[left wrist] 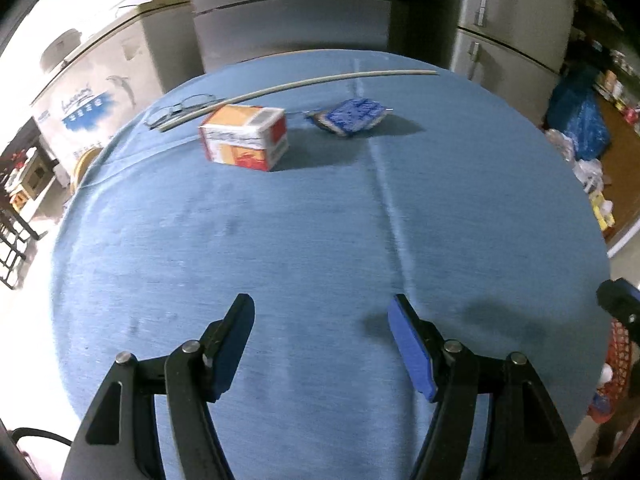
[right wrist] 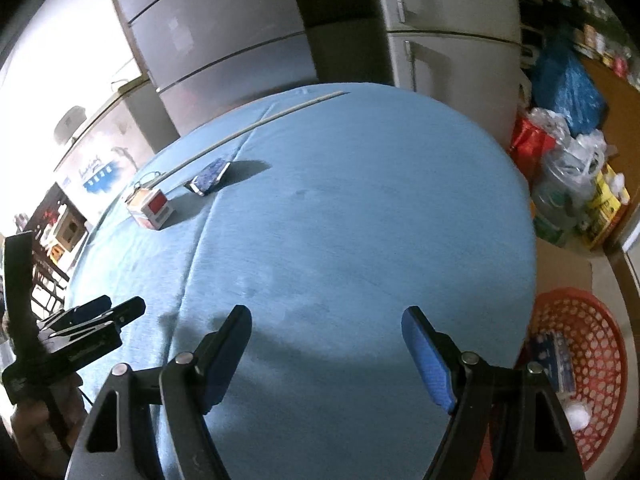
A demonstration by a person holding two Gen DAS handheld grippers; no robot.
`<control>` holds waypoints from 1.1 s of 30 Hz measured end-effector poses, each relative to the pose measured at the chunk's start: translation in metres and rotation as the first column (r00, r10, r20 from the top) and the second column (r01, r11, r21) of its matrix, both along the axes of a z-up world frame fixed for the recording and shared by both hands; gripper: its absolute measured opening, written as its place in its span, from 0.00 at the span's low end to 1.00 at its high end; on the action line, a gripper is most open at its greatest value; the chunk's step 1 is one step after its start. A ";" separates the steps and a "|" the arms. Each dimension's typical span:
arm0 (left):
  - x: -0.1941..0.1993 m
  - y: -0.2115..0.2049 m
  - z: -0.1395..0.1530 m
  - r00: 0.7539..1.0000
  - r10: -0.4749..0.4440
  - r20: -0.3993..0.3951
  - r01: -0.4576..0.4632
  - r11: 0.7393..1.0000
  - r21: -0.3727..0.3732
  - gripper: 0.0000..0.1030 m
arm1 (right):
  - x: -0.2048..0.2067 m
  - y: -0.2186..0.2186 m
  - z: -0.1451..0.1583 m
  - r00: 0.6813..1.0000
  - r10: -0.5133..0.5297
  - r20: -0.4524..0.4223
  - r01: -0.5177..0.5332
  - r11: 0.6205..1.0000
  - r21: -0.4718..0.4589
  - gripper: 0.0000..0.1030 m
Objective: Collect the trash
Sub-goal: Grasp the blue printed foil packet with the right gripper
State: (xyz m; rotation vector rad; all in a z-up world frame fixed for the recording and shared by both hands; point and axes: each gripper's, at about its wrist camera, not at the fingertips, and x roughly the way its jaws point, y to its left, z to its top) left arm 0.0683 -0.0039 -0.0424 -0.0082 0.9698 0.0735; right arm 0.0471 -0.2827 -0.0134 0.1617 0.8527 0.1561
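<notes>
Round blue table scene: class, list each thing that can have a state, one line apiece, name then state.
Left gripper: fingers open, empty.
Right gripper: fingers open, empty.
Orange-and-white cardboard carton: closed, resting on the blue tablecloth.
Blue foil snack packet: crumpled, on the cloth.
Red plastic mesh basket: on the floor, holding trash.

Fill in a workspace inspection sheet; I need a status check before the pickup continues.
Surface: round table under blue cloth, creased.
Job's things: orange-and-white carton, blue crumpled wrapper; red mesh basket on floor, holding trash.
Clutter: wire-rimmed glasses, long thin pale stick.
Grippers: left gripper, right gripper, fingers apart, empty.
Cables: nothing seen on table.
Surroundings: grey refrigerators, plastic bags.
</notes>
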 end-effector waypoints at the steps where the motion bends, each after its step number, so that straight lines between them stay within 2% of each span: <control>1: 0.001 0.004 -0.001 1.000 0.008 0.000 -0.008 1.000 0.000 0.68 | 0.005 0.007 0.001 1.000 0.015 0.002 -0.015 1.000 -0.009 0.78; 7: 0.003 0.035 -0.011 0.995 0.098 0.011 -0.098 0.995 0.021 0.68 | 0.043 0.055 0.010 0.991 0.135 0.019 -0.134 0.990 -0.048 0.79; 12: 0.005 0.056 -0.021 0.990 0.143 -0.012 -0.143 0.990 0.008 0.68 | 0.089 0.106 0.015 0.969 0.247 0.028 -0.245 0.966 -0.078 0.80; 13: 0.005 0.058 -0.022 0.989 0.147 -0.015 -0.147 0.989 0.006 0.68 | 0.100 0.116 0.014 0.965 0.263 0.018 -0.261 0.962 -0.075 0.80; 15: 0.006 0.064 -0.024 0.987 0.159 -0.018 -0.159 0.987 0.000 0.68 | 0.124 0.129 0.009 0.962 0.274 -0.023 -0.274 0.962 0.004 0.80; 18: 0.009 0.070 -0.026 0.985 0.169 -0.022 -0.169 0.986 -0.008 0.68 | 0.162 0.141 -0.005 0.966 0.245 -0.088 -0.231 0.962 0.146 0.80; 22: 0.012 0.074 -0.024 0.986 0.164 -0.022 -0.164 0.987 -0.003 0.68 | 0.207 0.150 -0.024 0.976 0.153 -0.153 -0.108 0.957 0.268 0.80; 28: 0.017 0.083 -0.015 0.985 0.175 -0.001 -0.175 0.985 -0.008 0.68 | 0.256 0.162 -0.039 0.979 0.067 -0.190 -0.008 0.955 0.295 0.80; 33: 0.030 0.099 -0.008 0.974 0.223 0.023 -0.222 0.974 -0.044 0.68 | 0.276 0.180 -0.040 0.984 0.056 -0.167 -0.015 0.971 0.237 0.81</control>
